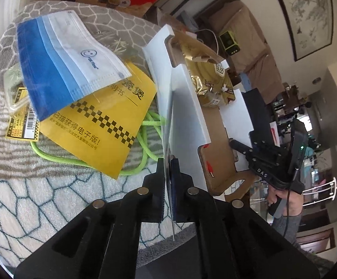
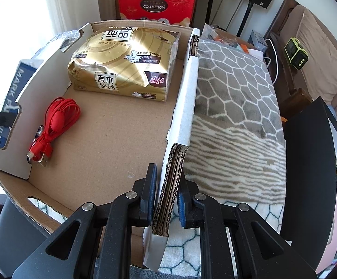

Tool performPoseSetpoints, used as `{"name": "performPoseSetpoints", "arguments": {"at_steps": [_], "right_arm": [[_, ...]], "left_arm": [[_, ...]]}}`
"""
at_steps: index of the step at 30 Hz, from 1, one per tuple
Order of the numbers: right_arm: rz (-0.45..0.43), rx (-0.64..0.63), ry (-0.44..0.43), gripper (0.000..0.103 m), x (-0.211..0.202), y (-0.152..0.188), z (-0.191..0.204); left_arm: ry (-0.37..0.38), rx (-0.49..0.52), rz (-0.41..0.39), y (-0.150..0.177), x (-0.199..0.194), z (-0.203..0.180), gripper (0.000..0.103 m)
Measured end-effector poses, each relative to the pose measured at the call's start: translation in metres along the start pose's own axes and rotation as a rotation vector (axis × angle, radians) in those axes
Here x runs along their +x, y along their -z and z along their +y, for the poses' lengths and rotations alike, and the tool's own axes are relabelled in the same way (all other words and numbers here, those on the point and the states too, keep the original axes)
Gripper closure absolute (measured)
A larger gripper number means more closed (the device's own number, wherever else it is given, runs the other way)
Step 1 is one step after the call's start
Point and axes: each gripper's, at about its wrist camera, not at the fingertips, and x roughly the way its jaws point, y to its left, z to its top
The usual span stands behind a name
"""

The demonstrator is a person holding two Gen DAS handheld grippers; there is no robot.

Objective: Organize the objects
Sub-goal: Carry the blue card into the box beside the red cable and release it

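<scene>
My left gripper (image 1: 168, 181) is shut on the left wall of the cardboard box (image 1: 187, 107), holding its thin white edge. My right gripper (image 2: 167, 186) is shut on the box's right wall (image 2: 184, 116), its corrugated edge between the pads. Inside the box lie a gold tissue pack (image 2: 124, 62) at the far end and a coiled red cable (image 2: 57, 121) at the left. Outside the box, on the patterned blanket (image 1: 29, 200), lie a blue and white face mask (image 1: 63, 62), a yellow booklet (image 1: 103, 125) and a green cord (image 1: 142, 144). The right gripper also shows in the left wrist view (image 1: 235, 145).
A small yellow labelled packet (image 1: 22, 125) lies at the blanket's left. A red gift box (image 2: 156, 4) stands behind the cardboard box. A black box (image 2: 312, 158) sits at the right, and a green device (image 2: 296, 51) rests on the sofa.
</scene>
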Motion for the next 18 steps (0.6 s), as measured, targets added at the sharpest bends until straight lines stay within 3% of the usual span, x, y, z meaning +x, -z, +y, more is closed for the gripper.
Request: {"name": "performPoseSetpoints", "arguments": {"at_steps": [3,10,13,18], "right_arm": [[-0.001,0.005,-0.004,0.088,0.0,0.0,0.0],[-0.007,0.038,-0.037,0.088,-0.001,0.002,-0.006],[-0.009,0.055,-0.054,0.087,-0.002,0.003,-0.009],[-0.008,0.074,-0.07,0.087,-0.002,0.003,-0.013]], "left_arm": [[-0.01,0.027,-0.048,-0.001,-0.021,-0.01,0.1],[0.045,0.05,-0.114,-0.008,-0.053,-0.041,0.1],[0.061,0.062,-0.103,-0.014,-0.045,-0.061,0.1],[0.071,0.035,-0.047,-0.024,0.001,-0.084,0.1]]}}
